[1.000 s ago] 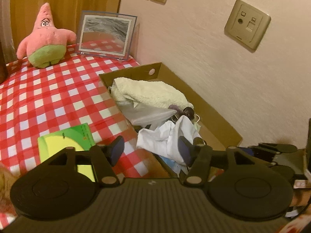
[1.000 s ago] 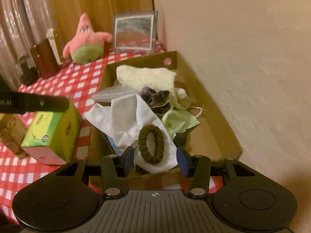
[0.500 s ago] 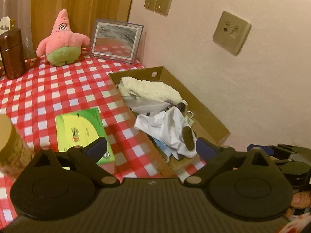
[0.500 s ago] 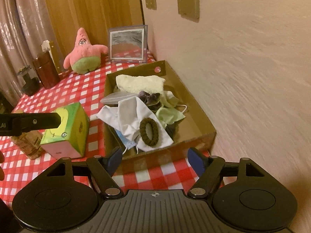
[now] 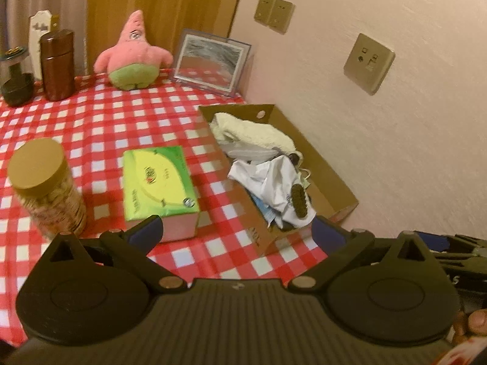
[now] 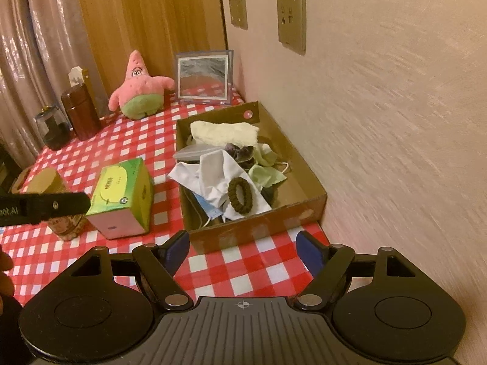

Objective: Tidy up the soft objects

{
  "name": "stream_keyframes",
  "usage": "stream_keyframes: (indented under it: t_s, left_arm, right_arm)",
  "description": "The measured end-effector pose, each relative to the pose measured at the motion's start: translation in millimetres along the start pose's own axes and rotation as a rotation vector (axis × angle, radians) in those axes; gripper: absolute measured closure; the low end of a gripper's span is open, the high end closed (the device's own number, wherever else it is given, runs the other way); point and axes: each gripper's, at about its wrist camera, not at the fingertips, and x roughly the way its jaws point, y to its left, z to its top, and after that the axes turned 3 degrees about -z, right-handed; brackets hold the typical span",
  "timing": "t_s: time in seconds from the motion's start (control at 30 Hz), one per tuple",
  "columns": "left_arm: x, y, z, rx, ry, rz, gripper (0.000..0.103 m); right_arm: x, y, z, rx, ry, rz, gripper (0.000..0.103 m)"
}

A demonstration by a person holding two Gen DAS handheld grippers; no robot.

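Note:
A cardboard box [image 6: 316,196] [image 5: 345,194] stands by the wall on the checked tablecloth. It holds a cream towel [image 6: 223,132] [image 5: 255,132], a white cloth [image 6: 214,176] [image 5: 274,179], a dark green hair scrunchie [image 6: 240,196] [image 5: 299,200], a purple scrunchie [image 6: 242,152] and a light green cloth [image 6: 266,176]. A pink star plush [image 6: 140,92] [image 5: 132,57] sits at the back. My left gripper [image 5: 236,232] is open and empty, short of the box. My right gripper [image 6: 243,248] is open and empty in front of the box.
A green tissue box [image 6: 121,193] [image 5: 159,185] lies left of the cardboard box, with a lidded jar [image 5: 45,182] beside it. A framed mirror [image 6: 204,76], a brown canister [image 6: 80,112] and a dark pot [image 6: 53,127] stand at the back. The wall runs along the right.
Both grippers have pulled back from the box and opened wider. The scrunchie and cloths stay in the box. More of the table shows in both views.

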Motion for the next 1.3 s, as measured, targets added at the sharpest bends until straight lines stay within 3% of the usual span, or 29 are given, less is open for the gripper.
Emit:
stream_keyframes:
  t_s: [0.6, 1.3]
  left_arm:
    - [-40, 23, -39, -0.023, 0.011, 0.138, 0.001]
    - [-52, 18, -63, -0.045, 0.041, 0.187, 0.000]
  right_arm:
    - [-16, 29, -7, -0.056, 0.001, 0.024, 0.026]
    - [-13, 41, -23, -0.083, 0.037, 0.037, 0.026]
